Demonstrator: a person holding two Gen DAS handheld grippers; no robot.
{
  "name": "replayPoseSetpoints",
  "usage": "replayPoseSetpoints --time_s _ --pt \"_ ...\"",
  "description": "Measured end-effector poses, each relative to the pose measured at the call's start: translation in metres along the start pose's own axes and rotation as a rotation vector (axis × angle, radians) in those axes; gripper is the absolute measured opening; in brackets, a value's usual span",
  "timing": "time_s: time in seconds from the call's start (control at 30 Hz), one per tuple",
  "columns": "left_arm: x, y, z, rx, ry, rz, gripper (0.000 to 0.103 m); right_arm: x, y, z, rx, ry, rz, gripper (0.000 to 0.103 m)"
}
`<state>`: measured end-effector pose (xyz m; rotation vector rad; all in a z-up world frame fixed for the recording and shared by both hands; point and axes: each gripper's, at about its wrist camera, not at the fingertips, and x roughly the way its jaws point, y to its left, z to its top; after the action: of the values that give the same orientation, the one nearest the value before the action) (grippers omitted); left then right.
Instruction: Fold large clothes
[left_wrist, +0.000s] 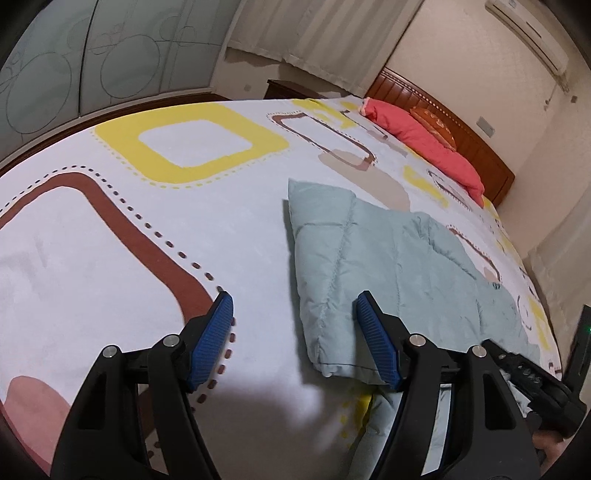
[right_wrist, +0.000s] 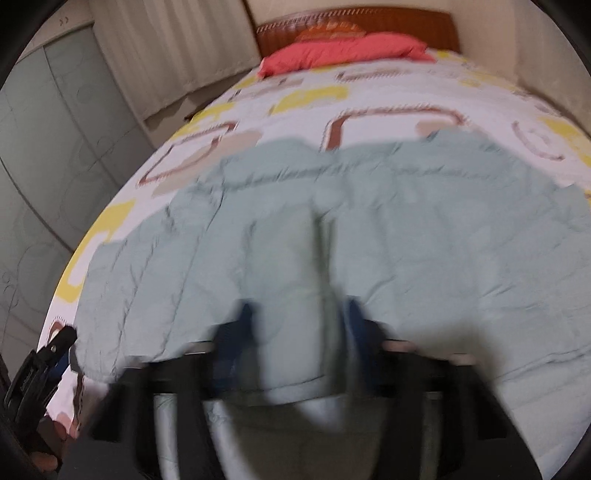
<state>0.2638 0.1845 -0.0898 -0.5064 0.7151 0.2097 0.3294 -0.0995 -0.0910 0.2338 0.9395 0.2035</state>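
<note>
Jacket (right_wrist: 369, 221) fabric (pale green, quilted) sits pinched in right claw (right_wrist: 295, 325); left claw (left_wrist: 293, 325) hangs spread, empty.

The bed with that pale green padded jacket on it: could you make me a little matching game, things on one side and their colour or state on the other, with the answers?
Things:
1. padded jacket
2. pillow
3. headboard
4. left tool

Colour or state:
A. brown wood
B. open, nothing between its blue pads
C. coral red, at the head of the bed
D. pale green, spread on the patterned bedcover

Pairs: 1-D, 2-C, 3-A, 4-B
</note>
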Motion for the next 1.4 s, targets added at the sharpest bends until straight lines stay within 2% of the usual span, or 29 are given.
replayPoseSetpoints --time_s 0.07,0.13,0.33,0.47,0.7,0.93,1.0,1.03,1.07,1.13,1.23,1.3,1.4 --pt "-0.001 -0.002 -0.001 0.006 -0.001 -0.006 0.069 -0.003 0.000 -0.002 0.007 -0.009 0.013 0.015" --pt "-0.005 -0.003 -0.001 0.006 -0.012 -0.019 0.070 -0.015 -0.001 0.000 0.012 -0.048 0.024 0.011" --pt "-0.016 -0.014 0.001 0.017 -0.023 -0.052 0.071 -0.069 -0.033 0.016 0.018 -0.188 -0.027 0.010" --pt "-0.016 -0.030 -0.001 0.042 -0.011 -0.075 0.071 -0.091 -0.074 0.022 0.028 -0.228 -0.118 0.010" --pt "-0.008 -0.068 -0.013 0.120 0.013 -0.098 0.071 -0.090 -0.151 0.018 0.093 -0.190 -0.217 0.010" --pt "0.008 -0.095 -0.025 0.189 0.048 -0.093 0.071 -0.065 -0.195 0.009 0.133 -0.117 -0.255 0.011" --pt "0.013 -0.101 -0.027 0.206 0.056 -0.091 0.071 -0.060 -0.200 0.009 0.143 -0.110 -0.241 0.018" --pt "0.015 -0.104 -0.027 0.214 0.059 -0.091 0.071 -0.061 -0.201 0.008 0.147 -0.108 -0.239 0.028" --pt "0.017 -0.107 -0.028 0.223 0.061 -0.090 0.071 -0.063 -0.203 0.008 0.153 -0.111 -0.242 0.045" --pt "0.019 -0.113 -0.026 0.239 0.059 -0.090 0.071 -0.074 -0.204 0.007 0.168 -0.152 -0.275 0.058" --pt "0.024 -0.120 -0.020 0.240 0.045 -0.092 0.071 -0.092 -0.192 0.009 0.176 -0.230 -0.332 0.058" --pt "0.030 -0.127 -0.016 0.230 0.044 -0.098 0.071 -0.095 -0.178 0.011 0.157 -0.253 -0.298 0.057" --pt "0.044 -0.136 -0.017 0.241 0.046 -0.080 0.071 -0.077 -0.148 0.017 0.086 -0.217 -0.229 0.054"
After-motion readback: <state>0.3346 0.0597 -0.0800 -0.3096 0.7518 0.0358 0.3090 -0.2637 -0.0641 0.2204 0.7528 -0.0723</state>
